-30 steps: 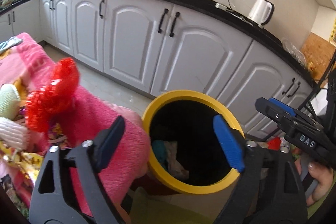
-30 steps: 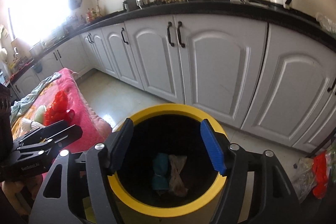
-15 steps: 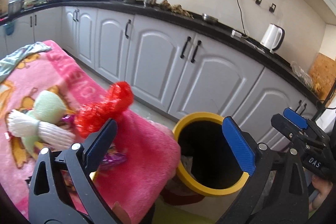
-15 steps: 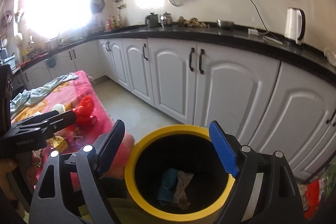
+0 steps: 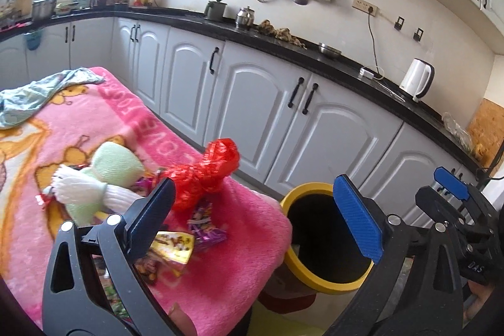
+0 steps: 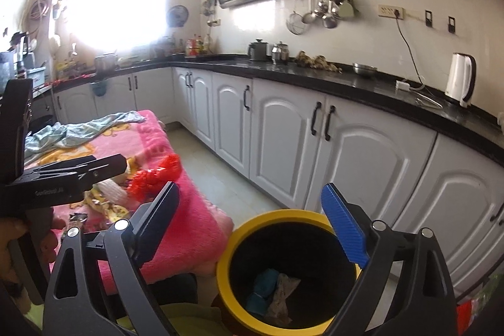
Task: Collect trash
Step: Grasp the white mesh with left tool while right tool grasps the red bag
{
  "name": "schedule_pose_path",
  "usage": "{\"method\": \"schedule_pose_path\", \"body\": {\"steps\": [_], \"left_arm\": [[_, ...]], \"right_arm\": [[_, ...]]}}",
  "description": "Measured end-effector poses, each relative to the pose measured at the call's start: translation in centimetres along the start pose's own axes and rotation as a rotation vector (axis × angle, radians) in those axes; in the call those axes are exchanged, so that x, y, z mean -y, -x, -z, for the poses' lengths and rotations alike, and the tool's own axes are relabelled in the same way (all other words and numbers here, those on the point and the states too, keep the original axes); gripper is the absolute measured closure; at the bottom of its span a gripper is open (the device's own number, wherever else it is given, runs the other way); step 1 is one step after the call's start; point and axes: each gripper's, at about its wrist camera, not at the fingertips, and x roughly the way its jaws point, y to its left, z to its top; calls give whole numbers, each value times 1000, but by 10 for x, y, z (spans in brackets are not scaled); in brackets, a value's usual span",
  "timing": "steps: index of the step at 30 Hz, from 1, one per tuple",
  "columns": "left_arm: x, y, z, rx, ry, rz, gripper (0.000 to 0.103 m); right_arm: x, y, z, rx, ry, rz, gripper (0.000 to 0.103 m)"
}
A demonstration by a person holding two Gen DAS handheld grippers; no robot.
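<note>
Bin (image 6: 285,270) upright, mouth upward.

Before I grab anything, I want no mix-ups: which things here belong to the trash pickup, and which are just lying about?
For the job:
- red plastic bag
- snack wrappers
- foam net sleeves
- yellow-rimmed bin
- left tool and right tool, both open and empty

Just lying about:
- pink blanket
- blue-grey cloth
- white kettle
</note>
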Motion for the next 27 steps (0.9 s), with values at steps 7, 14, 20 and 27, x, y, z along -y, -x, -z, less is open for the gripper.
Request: {"method": "schedule_pose_path", "body": {"steps": [7, 14, 20, 27], "left_arm": [[-28, 18, -1, 25, 32, -54, 11], [-64, 32, 0, 37, 85, -115, 11], [-91, 41, 3, 45, 131, -156, 11], [-119, 43, 7, 42, 186, -200, 11]], "right_arm": [[-28, -2, -3, -8, 37, -65, 14], [-60, -9, -1, -31, 86, -125, 14], [-86, -19, 2, -54, 121, -179, 14], [-113, -34, 4, -87, 159, -234, 13]]}}
